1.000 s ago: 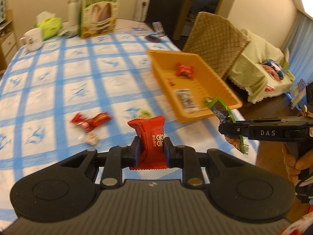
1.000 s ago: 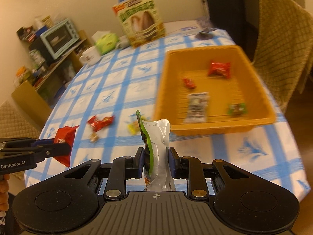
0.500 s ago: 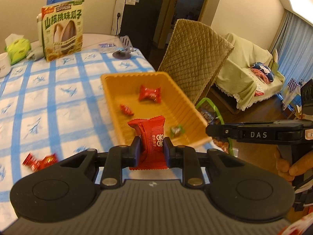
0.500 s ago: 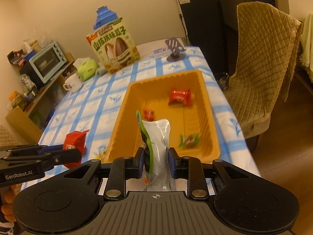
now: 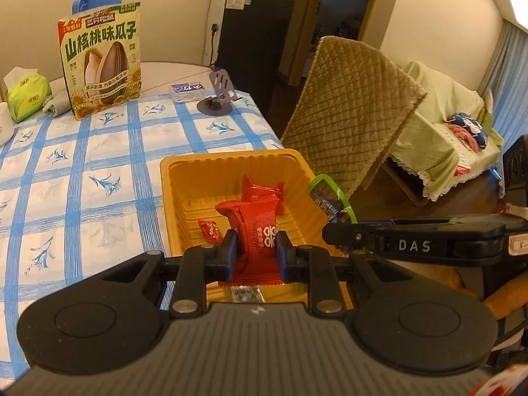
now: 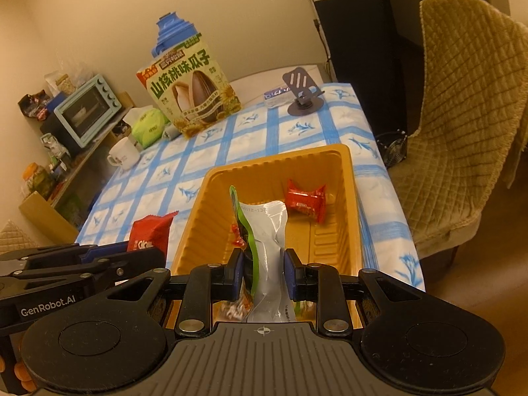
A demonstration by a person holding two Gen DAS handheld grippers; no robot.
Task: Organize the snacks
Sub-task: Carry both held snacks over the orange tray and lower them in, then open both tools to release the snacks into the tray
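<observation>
With the left hand-held gripper (image 5: 254,252) clamped on a red packet (image 5: 255,227) and the right hand-held gripper (image 6: 263,275) clamped on a silver pouch (image 6: 269,250), either could be dropped outside the orange tray (image 6: 349,198) if released before it is fully over the rim.

Cream walls (image 5: 184,6) close the far side of the room under warm yellow light. A tall black cabinet (image 5: 252,33) stands against the far wall, with a dark doorway (image 5: 343,16) just to its right. A chair draped in a quilted tan cover (image 5: 353,105) stands at the right edge of the table, which wears a blue-and-white checked cloth (image 5: 76,178). Farther right, a sofa under a pale green throw (image 5: 439,125) stands on a brown wooden floor (image 6: 462,297), near a pale blue curtain (image 5: 514,66). On the left, a low shelf carries a light blue toaster oven (image 6: 87,112). A small black fan (image 6: 394,151) lies on the floor beside the chair.
</observation>
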